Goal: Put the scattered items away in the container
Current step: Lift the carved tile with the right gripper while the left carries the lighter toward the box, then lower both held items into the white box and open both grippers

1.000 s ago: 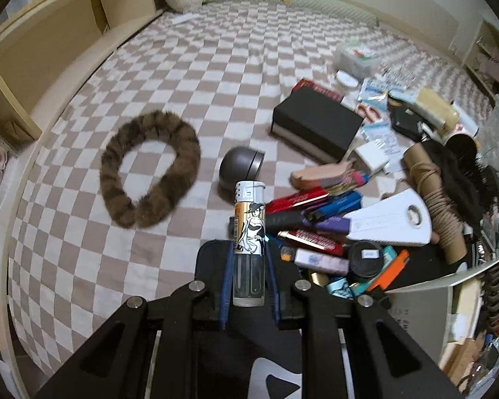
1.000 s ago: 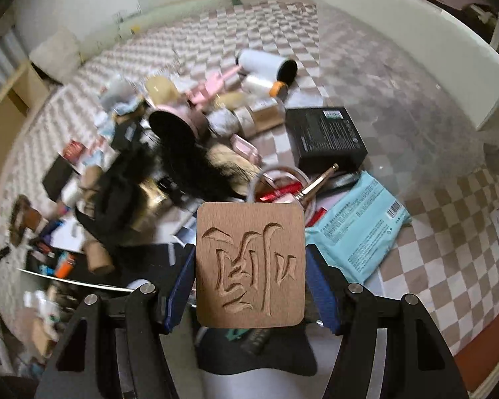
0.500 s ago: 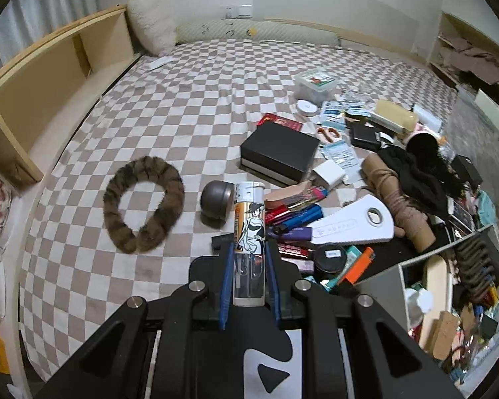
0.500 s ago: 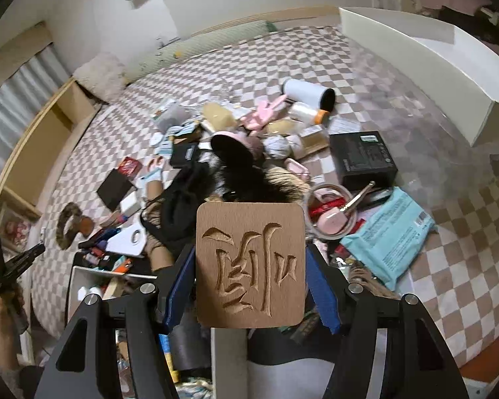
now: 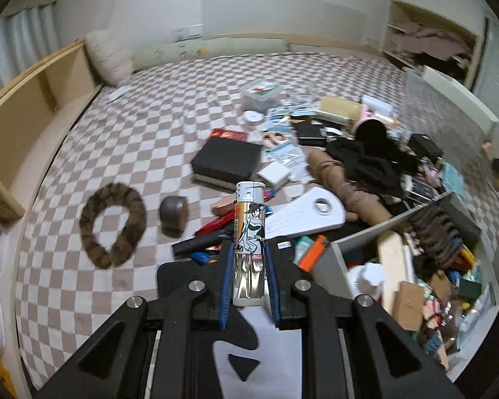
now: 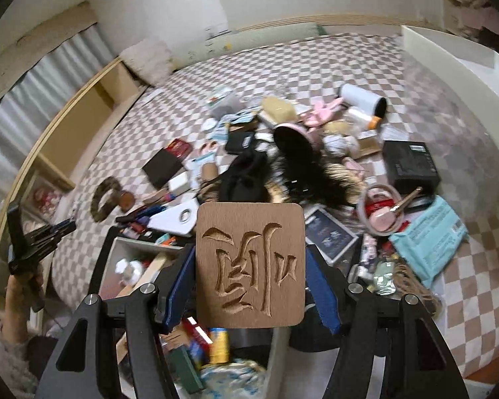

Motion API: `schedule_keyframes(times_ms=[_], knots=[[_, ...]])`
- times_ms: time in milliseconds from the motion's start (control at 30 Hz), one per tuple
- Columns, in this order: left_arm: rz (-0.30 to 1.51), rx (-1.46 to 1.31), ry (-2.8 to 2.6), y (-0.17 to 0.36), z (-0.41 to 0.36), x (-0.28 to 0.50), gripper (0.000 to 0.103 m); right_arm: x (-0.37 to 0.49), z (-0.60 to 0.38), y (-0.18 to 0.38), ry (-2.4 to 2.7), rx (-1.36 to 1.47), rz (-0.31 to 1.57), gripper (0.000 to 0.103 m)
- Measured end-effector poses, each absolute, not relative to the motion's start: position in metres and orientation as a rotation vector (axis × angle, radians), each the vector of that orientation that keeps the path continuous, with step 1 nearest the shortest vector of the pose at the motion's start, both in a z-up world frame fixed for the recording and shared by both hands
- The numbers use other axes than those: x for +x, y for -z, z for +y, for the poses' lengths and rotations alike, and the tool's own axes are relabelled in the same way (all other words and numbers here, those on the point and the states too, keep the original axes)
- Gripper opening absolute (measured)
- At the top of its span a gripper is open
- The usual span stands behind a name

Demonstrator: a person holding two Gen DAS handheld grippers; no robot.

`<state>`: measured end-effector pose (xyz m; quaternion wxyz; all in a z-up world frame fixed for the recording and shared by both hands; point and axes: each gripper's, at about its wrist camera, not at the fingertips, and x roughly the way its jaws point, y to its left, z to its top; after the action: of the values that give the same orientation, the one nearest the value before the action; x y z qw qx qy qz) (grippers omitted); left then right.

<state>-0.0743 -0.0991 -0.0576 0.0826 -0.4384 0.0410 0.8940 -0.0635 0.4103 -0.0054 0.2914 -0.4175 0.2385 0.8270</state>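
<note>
My left gripper is shut on a slim silver lighter printed with a drawn woman, held upright above the checkered bed. The grey open container, crowded with small items, lies just right of it. In the right wrist view my right gripper is shut on a square wooden tile carved with a character. It hangs over the container, whose inside shows below the fingers. The left gripper also shows at the far left, in a person's hand.
A heap of scattered items covers the bed: a black box, a white flat piece, black cloth, a grey cup, a brown fur ring, a teal packet. A wooden shelf runs along the left.
Both grippers have lifted and drawn back from the heap, so the container has come into view beside the left one and under the right one. Both grips are unchanged.
</note>
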Motion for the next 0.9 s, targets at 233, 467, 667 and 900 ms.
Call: schedule_keyframes(times_ms=[233,467,667,900], knots=[[0.155,-1.263,-2.566,0.051,-0.063,-0.065,0.019,-0.086,0.383,0.007,-2.277,-1.175,0.588,0.065],[0.189,-1.242,-2.470,0.049,-0.024,-0.059,0.019,-0.099,0.357,0.009,-2.352,-1.242,0.547,0.065],[0.228,-1.257,-2.410,0.053,0.003,-0.058,0.019,-0.106,0.335,0.018,-2.399,-1.348,0.496,0.065],[0.252,-1.258,-2.370,0.054,0.024,-0.059,0.019,-0.111,0.312,0.031,-2.439,-1.455,0.452,0.065]])
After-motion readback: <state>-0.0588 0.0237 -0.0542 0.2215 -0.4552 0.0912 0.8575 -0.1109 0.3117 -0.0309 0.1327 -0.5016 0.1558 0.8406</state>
